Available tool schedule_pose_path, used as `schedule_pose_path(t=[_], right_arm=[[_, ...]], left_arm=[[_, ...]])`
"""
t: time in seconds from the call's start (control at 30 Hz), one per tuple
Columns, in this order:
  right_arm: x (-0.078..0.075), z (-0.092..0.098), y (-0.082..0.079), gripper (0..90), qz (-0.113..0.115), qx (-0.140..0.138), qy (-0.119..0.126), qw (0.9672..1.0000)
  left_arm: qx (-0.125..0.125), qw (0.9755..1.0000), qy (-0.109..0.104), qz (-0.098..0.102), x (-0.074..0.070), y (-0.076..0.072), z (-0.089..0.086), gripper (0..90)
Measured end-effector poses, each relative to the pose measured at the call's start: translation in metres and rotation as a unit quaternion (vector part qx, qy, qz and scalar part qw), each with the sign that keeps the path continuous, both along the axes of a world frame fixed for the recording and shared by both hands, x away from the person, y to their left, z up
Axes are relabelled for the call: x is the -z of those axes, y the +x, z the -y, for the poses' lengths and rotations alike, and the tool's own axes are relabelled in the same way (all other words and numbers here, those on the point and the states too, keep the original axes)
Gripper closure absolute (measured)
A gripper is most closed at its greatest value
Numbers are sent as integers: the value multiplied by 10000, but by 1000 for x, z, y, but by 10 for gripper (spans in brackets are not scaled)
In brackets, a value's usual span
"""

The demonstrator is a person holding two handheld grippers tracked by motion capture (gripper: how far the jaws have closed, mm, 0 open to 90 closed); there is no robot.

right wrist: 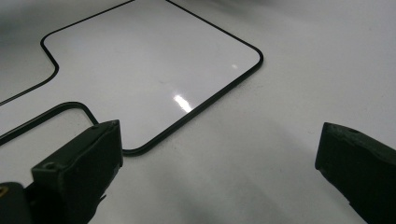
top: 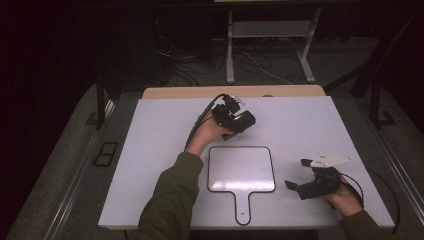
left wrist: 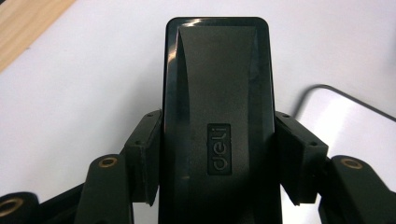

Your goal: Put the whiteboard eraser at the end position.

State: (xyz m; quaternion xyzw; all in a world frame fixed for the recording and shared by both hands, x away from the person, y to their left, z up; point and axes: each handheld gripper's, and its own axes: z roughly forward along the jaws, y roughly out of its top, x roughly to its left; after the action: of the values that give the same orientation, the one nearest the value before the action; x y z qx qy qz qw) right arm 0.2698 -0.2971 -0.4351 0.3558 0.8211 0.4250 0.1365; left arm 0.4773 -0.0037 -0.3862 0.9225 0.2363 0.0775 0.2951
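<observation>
A black whiteboard eraser point(left wrist: 217, 116) with a "deli" label sits lengthwise between the jaws of my left gripper point(left wrist: 217, 154), whose pads press on both its long sides. In the high view my left gripper point(top: 239, 119) holds the eraser point(top: 245, 121) above the far middle of the table, just beyond a small paddle-shaped whiteboard point(top: 241, 170) with a black rim and a handle toward the person. My right gripper point(top: 296, 173) rests open at the board's right side, nothing between its jaws. In the right gripper view the right gripper point(right wrist: 219, 140) looks across the whiteboard's corner point(right wrist: 140, 60).
The white tabletop point(top: 165, 130) has a wooden strip point(top: 200, 92) along its far edge, also seen as wood point(left wrist: 23, 23) in the left gripper view. Beyond it are table legs and cables on a dark floor point(top: 260, 60).
</observation>
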Motion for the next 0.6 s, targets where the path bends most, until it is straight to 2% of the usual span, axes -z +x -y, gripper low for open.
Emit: schedule_pose_path(t=[0.17,0.2,0.3,0.47,0.6], right_arm=[[0,0,0,0,-2,-30,12,10000],[0,0,0,0,0,-29,11,10000],[0,0,0,0,14,-32,5,10000],[0,0,0,0,11,-23,12,10000],[0,0,0,0,13,-27,5,10000]], left_arm=[[-240,9997,-34,-70,12,17,1,395],[-271,9995,13,-133,14,19,1,395],[-321,9994,43,-110,22,25,2,394],[-330,9992,161,-181,35,31,3,394],[-341,9990,175,-235,41,32,5,393]])
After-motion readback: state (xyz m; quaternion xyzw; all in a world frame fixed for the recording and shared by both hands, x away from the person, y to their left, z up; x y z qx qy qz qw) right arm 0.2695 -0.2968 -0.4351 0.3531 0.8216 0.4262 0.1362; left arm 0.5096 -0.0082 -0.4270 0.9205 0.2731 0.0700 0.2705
